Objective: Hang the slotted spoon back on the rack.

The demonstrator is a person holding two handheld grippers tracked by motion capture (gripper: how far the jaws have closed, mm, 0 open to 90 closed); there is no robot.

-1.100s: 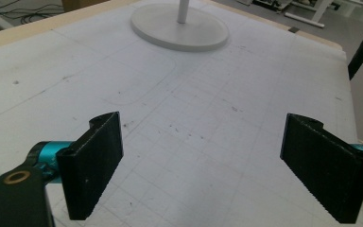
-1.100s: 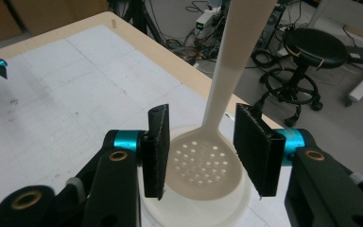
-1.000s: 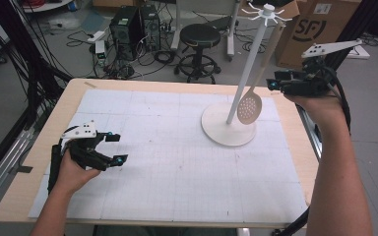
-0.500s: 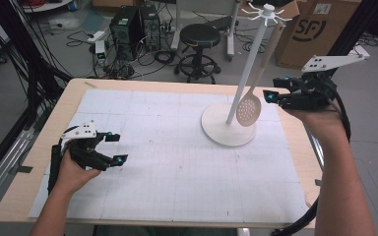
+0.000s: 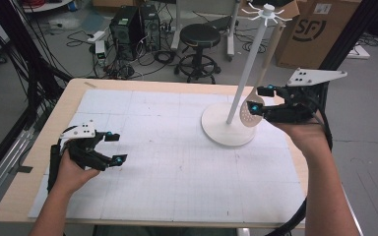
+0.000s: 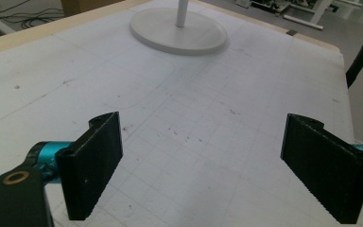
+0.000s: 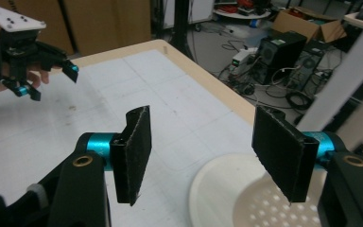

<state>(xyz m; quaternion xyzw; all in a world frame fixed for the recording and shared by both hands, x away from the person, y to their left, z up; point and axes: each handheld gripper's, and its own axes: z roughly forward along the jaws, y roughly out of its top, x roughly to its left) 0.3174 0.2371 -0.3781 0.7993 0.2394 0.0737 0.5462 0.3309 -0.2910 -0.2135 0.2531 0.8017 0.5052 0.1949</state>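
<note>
A white stand has a round base (image 5: 226, 129) and a thin pole (image 5: 248, 69) with hooks on top, at the table's right. A beige slotted spoon (image 5: 248, 114) hangs from a hook, its perforated head low over the base. My right gripper (image 5: 260, 98) is open, its jaws at the spoon head's right edge; in the right gripper view the head (image 7: 264, 208) lies just below the jaws of the right gripper (image 7: 201, 151). My left gripper (image 5: 116, 146) sits open at the table's left, nothing between the jaws of the left gripper (image 6: 203, 165).
A white grid mat (image 5: 177, 162) covers the wooden table (image 5: 24, 196). Behind the table stand a black stool (image 5: 199, 39), computer towers (image 5: 128, 24) and a cardboard box (image 5: 315, 29). The left gripper (image 7: 52, 81) shows far off in the right gripper view.
My right gripper has moved left and down toward the hanging spoon's head. The left gripper has stayed in place.
</note>
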